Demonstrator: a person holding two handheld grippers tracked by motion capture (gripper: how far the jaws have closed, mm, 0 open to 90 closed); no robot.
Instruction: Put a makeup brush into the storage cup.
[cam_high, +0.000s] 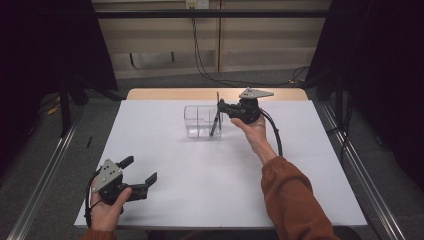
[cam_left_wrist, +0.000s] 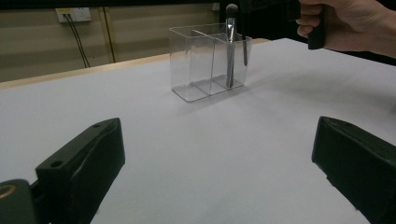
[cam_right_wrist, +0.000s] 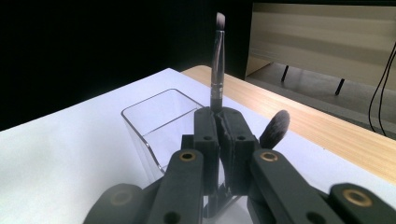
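Pinching a thin makeup brush tight, the right gripper holds it upright over the clear box, beside a fluffy brush in the box, while the left gripper, jaws wide apart, rests well away from the box.

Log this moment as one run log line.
right gripper: shut on brush, above clear box | second brush: in box | left gripper: open, idle near table edge
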